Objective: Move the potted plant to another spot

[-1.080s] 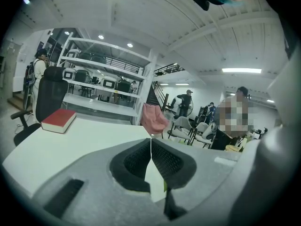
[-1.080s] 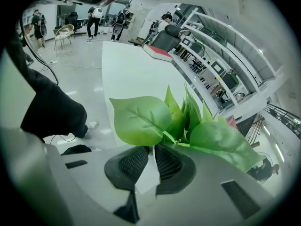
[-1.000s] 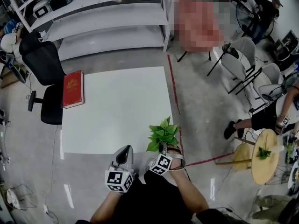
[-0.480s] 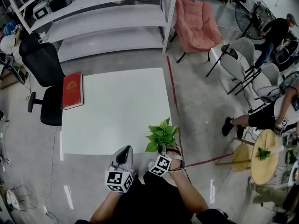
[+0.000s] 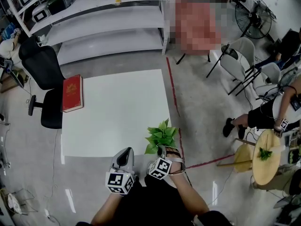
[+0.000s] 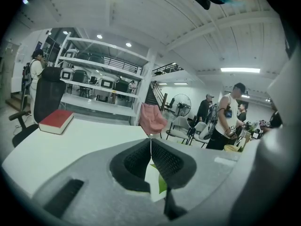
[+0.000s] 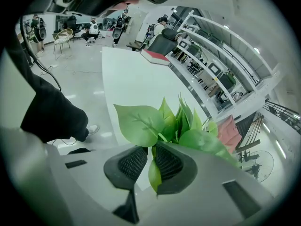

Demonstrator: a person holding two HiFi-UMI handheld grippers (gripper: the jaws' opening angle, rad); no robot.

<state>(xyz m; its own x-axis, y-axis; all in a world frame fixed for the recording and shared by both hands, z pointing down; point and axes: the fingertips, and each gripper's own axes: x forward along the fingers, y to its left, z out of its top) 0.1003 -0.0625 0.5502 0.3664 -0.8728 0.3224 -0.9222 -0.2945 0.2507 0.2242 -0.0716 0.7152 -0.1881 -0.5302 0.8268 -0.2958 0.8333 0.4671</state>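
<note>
Right gripper view looks straight at the right hand-held gripper (image 7: 151,150), whose two black ribbed pads are clenched on the stems of the green leafy potted plant (image 7: 162,121). One leaf hangs down between the pads and the rest of the foliage fans out above them. The pot itself is hidden.

From the head view, that right hand-held gripper (image 5: 165,150) holds the plant (image 5: 162,135) at the near right corner of the white rectangular desk (image 5: 117,112). I cannot tell whether the pot rests on the surface or is lifted off it.

The left hand-held gripper (image 5: 124,154) sits just beside it at the desk's near edge. In the left gripper view its jaws (image 6: 150,142) are pressed together at the tips with nothing caught between them. A sliver of green leaf (image 6: 162,186) shows beyond the gap lower down.

A red hardcover book (image 5: 73,92) lies at the far left edge of the desk, well apart from the plant. A black office chair (image 5: 44,72) stands just beside that edge. White metal shelving (image 5: 108,18) runs along the far side of the room. A red tape line (image 5: 173,93) on the floor runs past the desk's right side. Farther right stands a round wooden side table (image 5: 263,166), with a person next to it.
</note>
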